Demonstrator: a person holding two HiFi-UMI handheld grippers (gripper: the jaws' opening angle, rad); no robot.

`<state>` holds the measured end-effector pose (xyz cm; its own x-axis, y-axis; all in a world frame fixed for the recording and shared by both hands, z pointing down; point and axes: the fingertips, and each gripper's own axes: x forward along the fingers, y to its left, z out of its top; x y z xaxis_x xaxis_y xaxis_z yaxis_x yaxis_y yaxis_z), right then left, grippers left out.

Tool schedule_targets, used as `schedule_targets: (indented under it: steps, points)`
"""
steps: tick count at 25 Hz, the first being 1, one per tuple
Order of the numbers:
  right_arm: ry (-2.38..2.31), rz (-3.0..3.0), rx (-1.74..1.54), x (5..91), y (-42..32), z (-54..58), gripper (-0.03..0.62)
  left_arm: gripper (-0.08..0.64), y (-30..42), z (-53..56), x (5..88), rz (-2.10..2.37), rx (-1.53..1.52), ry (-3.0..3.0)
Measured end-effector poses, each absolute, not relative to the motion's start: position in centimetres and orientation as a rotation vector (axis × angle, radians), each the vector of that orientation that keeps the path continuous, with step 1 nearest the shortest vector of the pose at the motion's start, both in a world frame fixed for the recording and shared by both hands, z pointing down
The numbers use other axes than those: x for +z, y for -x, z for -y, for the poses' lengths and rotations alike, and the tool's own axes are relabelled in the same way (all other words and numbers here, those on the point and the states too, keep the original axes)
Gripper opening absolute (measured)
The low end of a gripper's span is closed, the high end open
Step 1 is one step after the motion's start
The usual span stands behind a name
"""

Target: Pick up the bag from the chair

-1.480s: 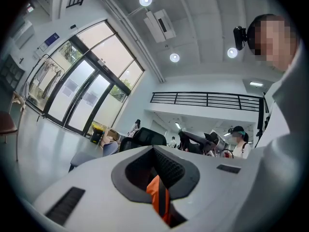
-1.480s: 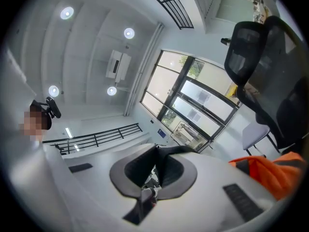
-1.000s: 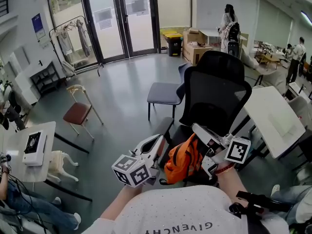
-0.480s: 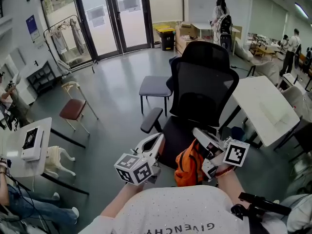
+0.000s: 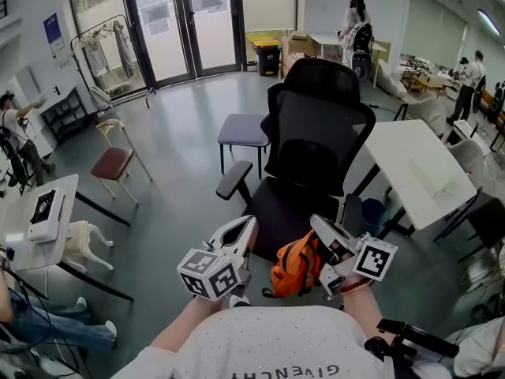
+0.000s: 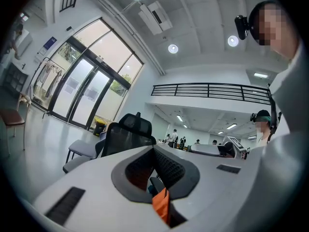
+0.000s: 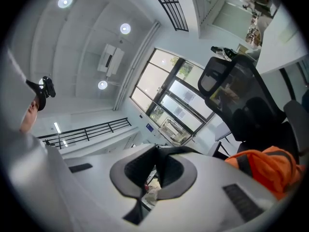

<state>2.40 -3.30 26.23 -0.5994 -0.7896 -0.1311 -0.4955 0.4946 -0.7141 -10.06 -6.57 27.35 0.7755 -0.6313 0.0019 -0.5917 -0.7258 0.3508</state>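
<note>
orange bag point(image 5: 296, 263) is hanging clear of the chair point(image 5: 316, 133), left gripper point(image 5: 246, 229) pinching its fabric, right gripper point(image 5: 318, 226) clenched just beside it.

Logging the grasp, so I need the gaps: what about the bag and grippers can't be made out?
Top of the bag: head view, behind the right hand-held gripper.
Link from bag to left hand-held gripper: head view, too small; left gripper view shows only an orange strip between shut jaws.
Most of the bag: right gripper view, cut by the edge.

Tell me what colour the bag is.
Bright orange with dark straps; the bag shows best in the head view.
</note>
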Motion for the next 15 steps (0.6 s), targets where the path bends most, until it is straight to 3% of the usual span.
schedule_targets:
  steps: [15]
  points:
    - [1.082,-2.286,-1.003,30.8,-1.6,-3.1,-0.003,0.002,11.9,-0.3,30.6,0.997,-0.145,-2.572]
